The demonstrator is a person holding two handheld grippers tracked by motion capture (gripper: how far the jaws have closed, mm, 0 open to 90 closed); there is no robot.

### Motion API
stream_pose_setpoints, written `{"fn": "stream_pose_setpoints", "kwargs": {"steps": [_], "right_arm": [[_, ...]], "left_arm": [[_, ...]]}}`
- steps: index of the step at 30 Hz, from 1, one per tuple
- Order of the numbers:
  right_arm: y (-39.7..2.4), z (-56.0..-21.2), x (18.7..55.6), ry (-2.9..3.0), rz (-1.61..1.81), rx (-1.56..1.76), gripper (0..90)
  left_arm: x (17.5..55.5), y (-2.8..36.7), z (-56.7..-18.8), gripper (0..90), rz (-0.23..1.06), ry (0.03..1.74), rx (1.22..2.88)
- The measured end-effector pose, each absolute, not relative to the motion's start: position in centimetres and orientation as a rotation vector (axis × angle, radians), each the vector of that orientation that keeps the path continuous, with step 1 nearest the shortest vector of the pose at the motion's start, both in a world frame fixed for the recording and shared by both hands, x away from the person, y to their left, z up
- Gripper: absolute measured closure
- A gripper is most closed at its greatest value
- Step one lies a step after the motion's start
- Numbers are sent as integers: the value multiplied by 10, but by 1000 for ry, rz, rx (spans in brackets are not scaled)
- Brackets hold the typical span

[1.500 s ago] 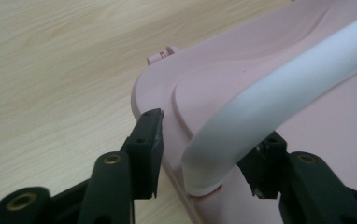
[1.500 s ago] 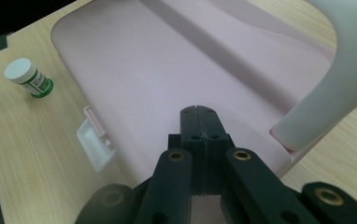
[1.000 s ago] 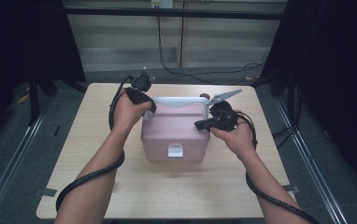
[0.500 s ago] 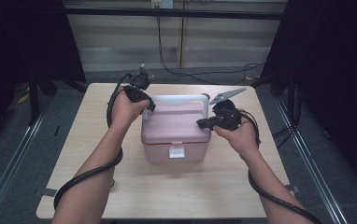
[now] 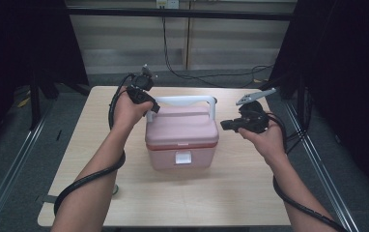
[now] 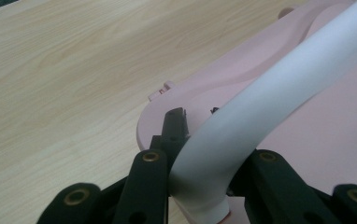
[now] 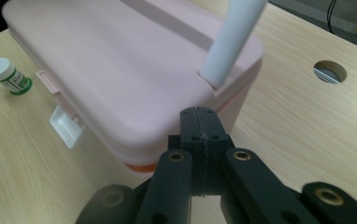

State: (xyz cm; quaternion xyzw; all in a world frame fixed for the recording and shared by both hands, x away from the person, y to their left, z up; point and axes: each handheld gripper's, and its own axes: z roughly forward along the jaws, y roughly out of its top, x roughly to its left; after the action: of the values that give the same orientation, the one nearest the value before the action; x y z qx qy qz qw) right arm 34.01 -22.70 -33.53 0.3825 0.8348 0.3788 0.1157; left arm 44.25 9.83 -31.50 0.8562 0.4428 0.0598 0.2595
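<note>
The pink box [image 5: 181, 137] sits near the middle of the tabletop [image 5: 86, 145], its white handle [image 5: 185, 101] raised upright over the lid. The likeliest trouble is a lopsided lift: the left gripper [image 5: 149, 107] has the handle only at its left end, right down by the pivot at about 9 o'clock of the lid, so pulling up from there would probably tip the box toward 3 o'clock or let the smooth round bar slide through the pads. A twist of the wrist could also lever the handle out of its socket, and a swinging box might knock over the small green-labelled bottle [image 7: 6, 75] standing just off its front corner.

In the left gripper view the left gripper [image 6: 200, 158] has its jaws clamped on the handle [image 6: 279, 93], one on each side of the bend; they have just been closing a little further onto it. The right gripper [image 5: 232, 125] hangs at 3 o'clock of the box, apart from it. In the right gripper view, the right gripper [image 7: 200, 122] has its jaws pressed together on nothing.
</note>
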Motion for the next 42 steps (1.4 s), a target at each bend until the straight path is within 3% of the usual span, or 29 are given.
{"fn": "stream_pose_setpoints", "kwargs": {"steps": [15,42], "right_arm": [[-233,-360,339,2489,1100,1138,900],[-197,-371,346,2569,1106,1069,900]], "left_arm": [[446,98,-307,754,177,1192,2308],[445,102,-304,750,183,1166,2281]]}}
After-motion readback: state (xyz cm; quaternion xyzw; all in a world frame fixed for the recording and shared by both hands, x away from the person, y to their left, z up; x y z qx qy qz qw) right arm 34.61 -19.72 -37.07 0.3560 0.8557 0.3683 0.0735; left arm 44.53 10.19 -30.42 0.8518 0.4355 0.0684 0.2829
